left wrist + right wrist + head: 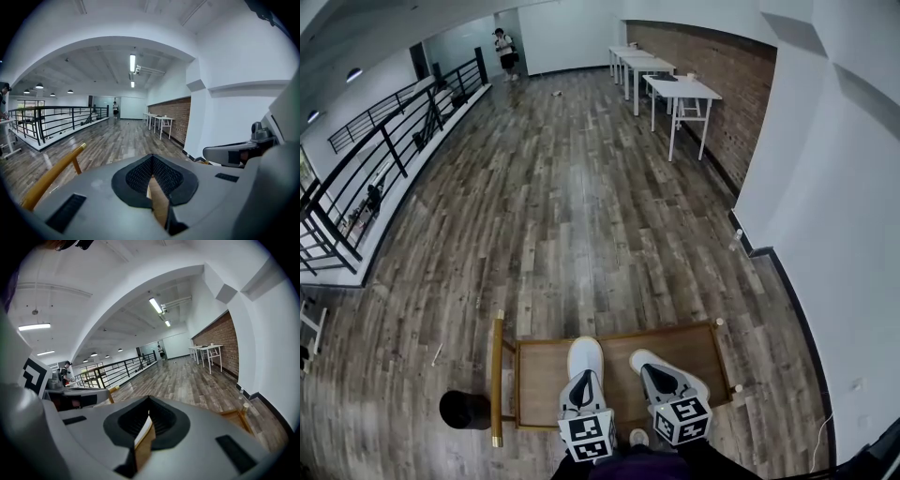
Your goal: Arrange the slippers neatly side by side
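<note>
Two white slippers lie side by side on a low wooden table (539, 375) at the bottom of the head view: the left slipper (585, 353) and the right slipper (643, 360), toes pointing away from me. My left gripper (584, 378) hovers over the left slipper and my right gripper (656, 375) over the right one, hiding most of each. Both are shut with nothing between the pads. The left gripper view has black pads (140, 177) pressed together, and so does the right gripper view's pads (161, 420), with only a sliver of wood showing below.
A yellow rail (497, 375) runs along the table's left edge, with a black round object (465, 410) on the floor beside it. White tables (680, 89) line the brick wall far right. A black railing (384, 150) borders the left. A person (504, 47) stands far off.
</note>
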`<action>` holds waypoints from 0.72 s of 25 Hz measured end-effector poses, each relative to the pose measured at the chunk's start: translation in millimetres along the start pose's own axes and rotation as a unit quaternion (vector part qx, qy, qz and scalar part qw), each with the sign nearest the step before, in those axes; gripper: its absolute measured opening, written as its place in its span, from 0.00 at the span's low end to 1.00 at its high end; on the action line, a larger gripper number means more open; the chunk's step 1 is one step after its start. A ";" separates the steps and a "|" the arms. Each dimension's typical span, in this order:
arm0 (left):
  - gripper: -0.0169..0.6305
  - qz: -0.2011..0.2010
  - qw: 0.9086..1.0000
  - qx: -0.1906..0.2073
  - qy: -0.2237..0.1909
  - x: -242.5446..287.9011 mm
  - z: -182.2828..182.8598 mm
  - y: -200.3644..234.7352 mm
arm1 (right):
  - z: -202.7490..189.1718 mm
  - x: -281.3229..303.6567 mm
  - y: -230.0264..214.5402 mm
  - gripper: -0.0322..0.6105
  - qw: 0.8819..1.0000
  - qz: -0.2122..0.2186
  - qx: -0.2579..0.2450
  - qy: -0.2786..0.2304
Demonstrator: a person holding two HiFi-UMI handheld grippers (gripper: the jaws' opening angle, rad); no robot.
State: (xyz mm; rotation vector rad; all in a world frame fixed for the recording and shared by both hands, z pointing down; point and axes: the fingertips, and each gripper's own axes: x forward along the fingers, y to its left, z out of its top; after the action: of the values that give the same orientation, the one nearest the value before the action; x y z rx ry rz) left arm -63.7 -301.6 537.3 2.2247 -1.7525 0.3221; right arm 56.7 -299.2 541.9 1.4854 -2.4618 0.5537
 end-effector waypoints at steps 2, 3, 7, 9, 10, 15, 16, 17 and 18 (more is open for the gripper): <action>0.01 -0.004 1.000 -0.004 0.002 1.3 -2.1 4.5 | 0.9 1.5 3.6 0.05 1.000 -0.001 -0.004 0.001; 0.01 -0.005 1.000 -0.005 0.002 1.8 -2.4 6.8 | 1.4 1.8 4.7 0.05 1.000 -0.003 -0.005 0.000; 0.01 -0.005 1.000 -0.012 0.003 5.5 -3.2 12.1 | 1.0 2.5 -2.9 0.05 1.000 -0.016 -0.002 0.003; 0.01 -0.005 1.000 -0.016 0.002 7.1 -4.1 13.3 | 1.7 1.5 -12.1 0.05 1.000 -0.022 0.005 0.003; 0.01 -0.006 1.000 -0.017 0.003 7.5 -5.1 14.0 | 0.7 0.7 -18.3 0.05 1.000 -0.026 0.015 0.006; 0.01 -0.008 1.000 -0.025 0.005 5.7 -9.8 13.3 | -18.6 -11.8 -65.9 0.05 0.989 -0.076 0.117 0.039; 0.01 -0.008 1.000 -0.025 0.005 5.6 -10.6 13.4 | -24.4 -15.2 -75.1 0.05 0.986 -0.086 0.134 0.048; 0.01 -0.008 1.000 -0.026 0.006 5.9 -11.6 13.9 | -30.2 -18.2 -83.2 0.05 0.983 -0.095 0.147 0.059; 0.01 -0.008 1.000 -0.027 0.007 6.6 -12.8 14.6 | -35.7 -20.5 -90.1 0.05 0.980 -0.103 0.157 0.071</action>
State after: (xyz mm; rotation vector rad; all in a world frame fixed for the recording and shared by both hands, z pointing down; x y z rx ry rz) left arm -76.3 -306.2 552.9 2.1927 -1.7148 0.2825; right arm 145.5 -305.5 585.4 1.7216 -2.1539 1.0037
